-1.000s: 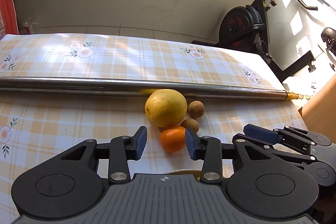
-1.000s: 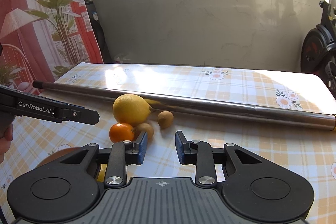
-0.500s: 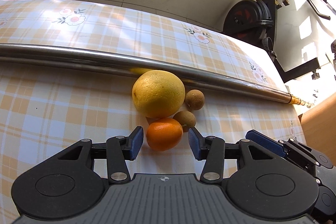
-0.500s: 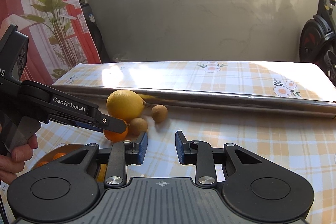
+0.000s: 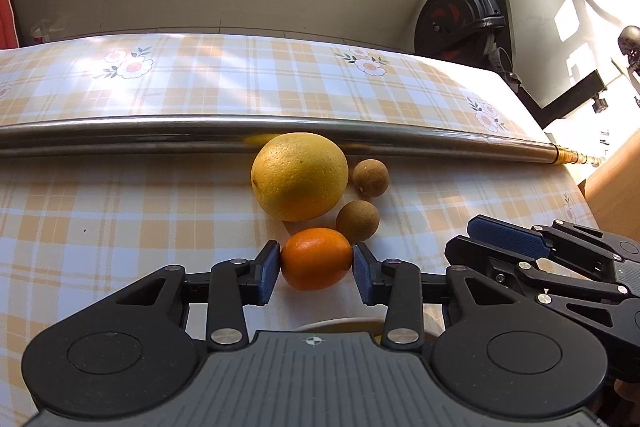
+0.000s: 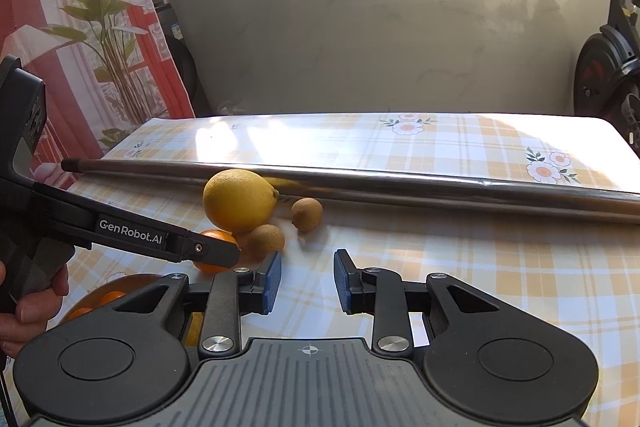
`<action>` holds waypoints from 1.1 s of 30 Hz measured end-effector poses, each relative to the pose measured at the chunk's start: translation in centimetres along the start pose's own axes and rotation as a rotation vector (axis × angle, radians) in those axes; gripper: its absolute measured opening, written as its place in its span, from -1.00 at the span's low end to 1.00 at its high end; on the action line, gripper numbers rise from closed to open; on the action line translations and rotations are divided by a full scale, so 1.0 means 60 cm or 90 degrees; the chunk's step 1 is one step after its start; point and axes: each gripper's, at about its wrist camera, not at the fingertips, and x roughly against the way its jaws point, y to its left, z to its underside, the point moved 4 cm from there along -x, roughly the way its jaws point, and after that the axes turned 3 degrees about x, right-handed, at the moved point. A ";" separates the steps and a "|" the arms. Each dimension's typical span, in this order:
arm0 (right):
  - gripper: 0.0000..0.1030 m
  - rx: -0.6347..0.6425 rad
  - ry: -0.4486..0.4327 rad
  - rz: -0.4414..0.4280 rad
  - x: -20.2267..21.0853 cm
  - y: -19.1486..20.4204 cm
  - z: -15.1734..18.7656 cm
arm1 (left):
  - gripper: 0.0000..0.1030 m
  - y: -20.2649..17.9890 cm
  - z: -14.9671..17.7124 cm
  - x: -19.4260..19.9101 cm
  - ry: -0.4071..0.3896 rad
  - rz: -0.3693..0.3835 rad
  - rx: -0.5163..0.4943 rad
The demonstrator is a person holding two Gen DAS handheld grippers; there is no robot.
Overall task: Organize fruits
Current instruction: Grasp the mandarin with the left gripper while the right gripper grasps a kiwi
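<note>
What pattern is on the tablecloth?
Orange-and-white plaid tablecloth with scattered flower prints, clearest in the left wrist view.

A small orange tangerine [image 5: 316, 258] lies on the checked tablecloth, lowest in the left wrist view. At its twelve o'clock sits a large yellow grapefruit [image 5: 299, 175], rough-skinned. Two small brown round fruits lie at one o'clock: the nearer [image 5: 357, 221] touches the tangerine, the farther [image 5: 370, 177] stands just beside the grapefruit.

The left hand-held gripper [image 5: 316, 269] is matte black with blue ribbed pads [image 5: 269, 273], silver round screws and a grey ridged base bearing a crosshair mark. The right hand-held gripper [image 6: 307, 281] matches it. White "GenRobot.AI" lettering runs along the left one's side.
</note>
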 end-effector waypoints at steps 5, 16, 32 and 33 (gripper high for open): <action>-0.46 0.000 0.001 -0.017 -0.012 0.007 -0.007 | -0.19 0.001 0.005 0.046 -0.043 -0.014 -0.044; -0.45 0.035 0.029 -0.031 -0.077 0.041 -0.028 | -0.19 0.064 0.013 0.139 -0.105 -0.038 0.018; -0.45 0.048 0.072 -0.036 -0.111 0.057 -0.026 | -0.19 0.081 0.053 0.193 -0.135 -0.049 0.051; -0.46 0.049 0.071 -0.038 -0.109 0.058 -0.026 | -0.19 0.081 0.055 0.196 -0.137 -0.048 0.053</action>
